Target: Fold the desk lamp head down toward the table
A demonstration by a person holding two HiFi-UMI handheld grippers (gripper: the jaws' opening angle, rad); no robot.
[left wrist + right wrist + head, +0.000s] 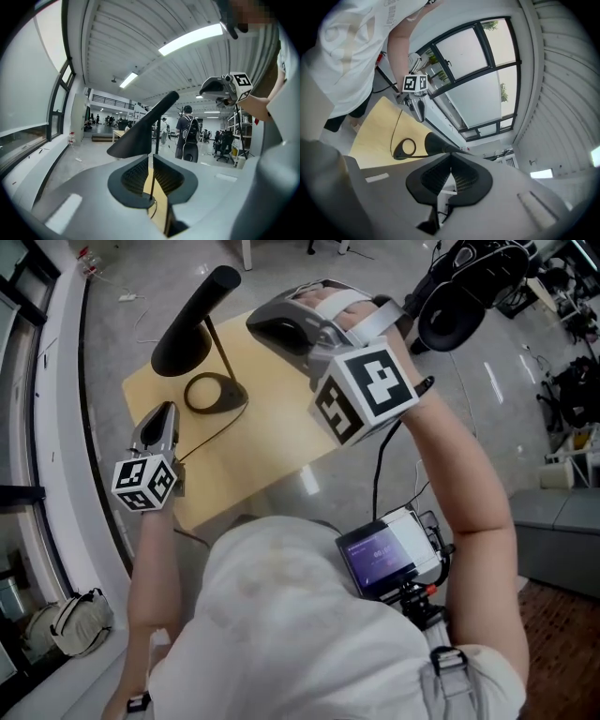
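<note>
Right hand-held gripper (450, 168): in its own view my jaws meet tip to tip with nothing between them, and the desk lamp (436, 146) lies just beyond.

Desk lamp, position: it stands on the far left corner of the counter (272, 460).

Side elevation: my left gripper view supplies what the head view flattens. A thin stem (156, 136) rises upright. The long tapered head (143, 129) slants on it, narrow end high at the right, wide mouth low at the left. In the head view the same long axis runs from upper right to lower left above the ring base (214, 393).

Opposite side: my right gripper view sets the ring base against the window wall, with the cable (393, 126) curving away across the counter.

Left hand-held gripper (151, 161): my jaws are nearly together, parted by a thin slit that holds nothing; the stem shows through it from well beyond. In the head view this gripper is near the ring base but apart from it. The left gripper view alone shows my right hand-held gripper higher than the head and clear of it.

Floor: a pale bag (70, 620) lies by the window wall, contents hidden.
</note>
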